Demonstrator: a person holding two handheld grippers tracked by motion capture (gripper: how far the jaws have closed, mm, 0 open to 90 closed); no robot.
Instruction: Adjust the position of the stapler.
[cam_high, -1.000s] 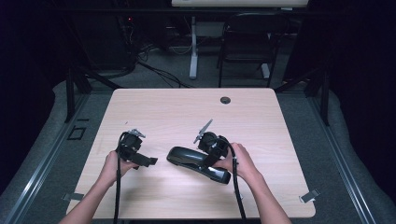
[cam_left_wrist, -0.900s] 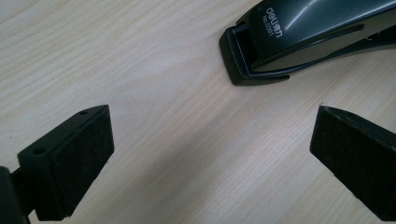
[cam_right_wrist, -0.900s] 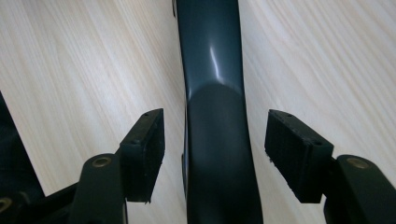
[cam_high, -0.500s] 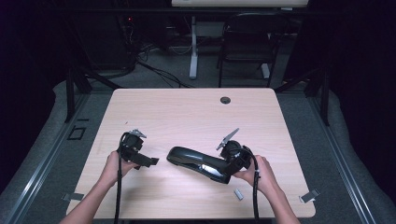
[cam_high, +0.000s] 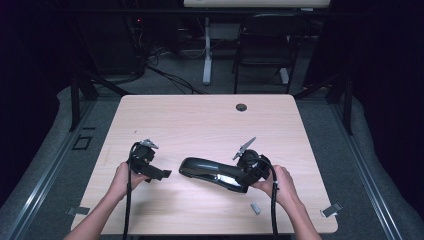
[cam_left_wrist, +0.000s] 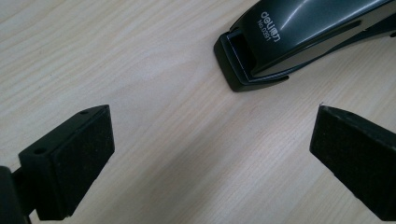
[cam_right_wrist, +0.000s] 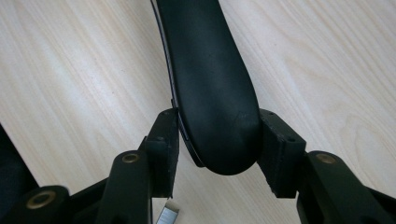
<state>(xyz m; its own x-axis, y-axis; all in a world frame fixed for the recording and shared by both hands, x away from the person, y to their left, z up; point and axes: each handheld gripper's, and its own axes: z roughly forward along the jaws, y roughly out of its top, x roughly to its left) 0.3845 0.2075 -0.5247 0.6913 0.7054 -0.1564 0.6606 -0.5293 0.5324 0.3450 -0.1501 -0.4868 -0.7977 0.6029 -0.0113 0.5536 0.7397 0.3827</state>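
Note:
A large black stapler (cam_high: 210, 171) lies on the wooden table (cam_high: 200, 125), its mouth toward my left gripper. My right gripper (cam_high: 243, 180) holds the stapler's rounded rear end (cam_right_wrist: 210, 84). Its jaws have just been closing, and in the right gripper view both pads (cam_right_wrist: 164, 149) press on the stapler's sides, so my right gripper (cam_right_wrist: 217, 144) is shut on it. My left gripper (cam_high: 162, 174) rests low over the table just left of the stapler's front. In the left gripper view the jaws of my left gripper (cam_left_wrist: 210, 154) stand wide open over bare wood, with the stapler's labelled front (cam_left_wrist: 299, 32) just ahead.
A small silver strip of staples (cam_high: 255, 208) lies on the table near my right hand. A round cable hole (cam_high: 241, 107) sits at the table's far edge. Tape tabs (cam_high: 331, 210) mark the front corners. A chair (cam_high: 265, 45) stands behind the table.
My right hand has shifted right, from over the stapler's middle to its rear end, and the jaws have closed on it. The left hand and the stapler have stayed put.

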